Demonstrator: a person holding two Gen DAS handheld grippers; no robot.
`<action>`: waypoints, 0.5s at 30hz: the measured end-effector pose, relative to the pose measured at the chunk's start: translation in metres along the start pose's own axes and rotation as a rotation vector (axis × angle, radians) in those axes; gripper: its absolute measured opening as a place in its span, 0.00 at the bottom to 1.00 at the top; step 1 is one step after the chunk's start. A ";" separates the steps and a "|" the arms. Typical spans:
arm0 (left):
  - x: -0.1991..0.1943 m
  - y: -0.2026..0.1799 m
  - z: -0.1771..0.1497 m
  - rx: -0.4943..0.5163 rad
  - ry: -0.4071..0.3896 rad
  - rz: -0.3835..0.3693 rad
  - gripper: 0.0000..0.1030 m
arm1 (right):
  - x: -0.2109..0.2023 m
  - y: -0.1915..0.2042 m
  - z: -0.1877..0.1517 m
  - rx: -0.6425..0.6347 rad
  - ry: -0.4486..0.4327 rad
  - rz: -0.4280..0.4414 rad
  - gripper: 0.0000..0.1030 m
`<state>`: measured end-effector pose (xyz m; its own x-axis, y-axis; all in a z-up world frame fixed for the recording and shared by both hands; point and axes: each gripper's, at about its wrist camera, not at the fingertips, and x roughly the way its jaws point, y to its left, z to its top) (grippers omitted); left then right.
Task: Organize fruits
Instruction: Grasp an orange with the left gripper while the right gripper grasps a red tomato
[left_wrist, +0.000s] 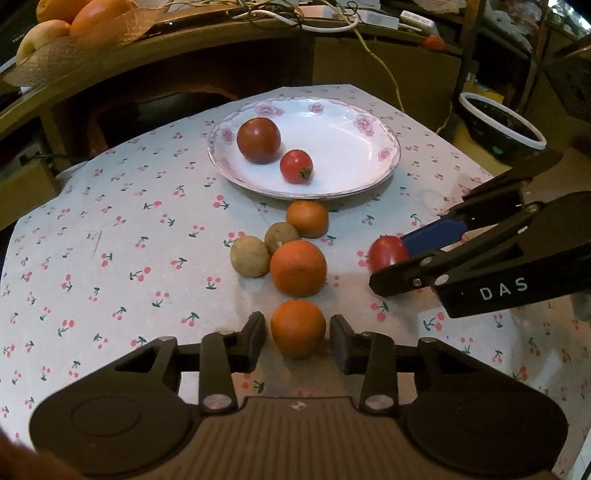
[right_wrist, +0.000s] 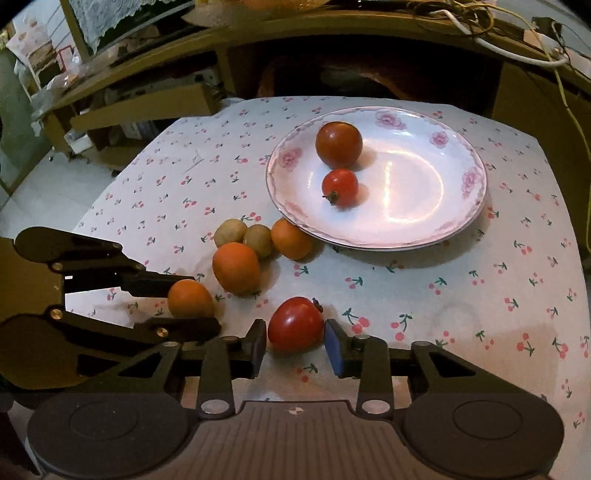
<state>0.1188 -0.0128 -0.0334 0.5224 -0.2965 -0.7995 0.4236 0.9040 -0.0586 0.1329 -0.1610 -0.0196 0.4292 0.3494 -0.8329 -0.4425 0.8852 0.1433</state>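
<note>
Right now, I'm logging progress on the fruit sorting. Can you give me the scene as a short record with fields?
Plate: large tomato and small tomato on it
Cloth: two free oranges, two brown fruits
Left gripper: open, straddling nearest orange
Right gripper: open, straddling loose tomato

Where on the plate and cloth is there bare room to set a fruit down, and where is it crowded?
The plate is bare right of its two tomatoes. The tablecloth is bare left of the fruit cluster. It is crowded in front of the plate, where the oranges, small brown fruits and both grippers sit.
</note>
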 end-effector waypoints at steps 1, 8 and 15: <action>0.000 -0.001 0.000 0.002 0.001 0.004 0.42 | 0.001 0.000 0.001 -0.001 0.000 0.000 0.35; -0.001 -0.004 -0.001 0.007 0.005 0.010 0.35 | -0.001 0.004 0.002 -0.015 0.011 -0.025 0.31; -0.004 -0.010 0.002 0.029 0.012 0.009 0.34 | -0.007 0.004 0.003 -0.021 -0.006 -0.035 0.31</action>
<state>0.1141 -0.0211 -0.0284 0.5173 -0.2842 -0.8072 0.4398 0.8975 -0.0341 0.1304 -0.1587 -0.0116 0.4489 0.3202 -0.8342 -0.4437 0.8902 0.1030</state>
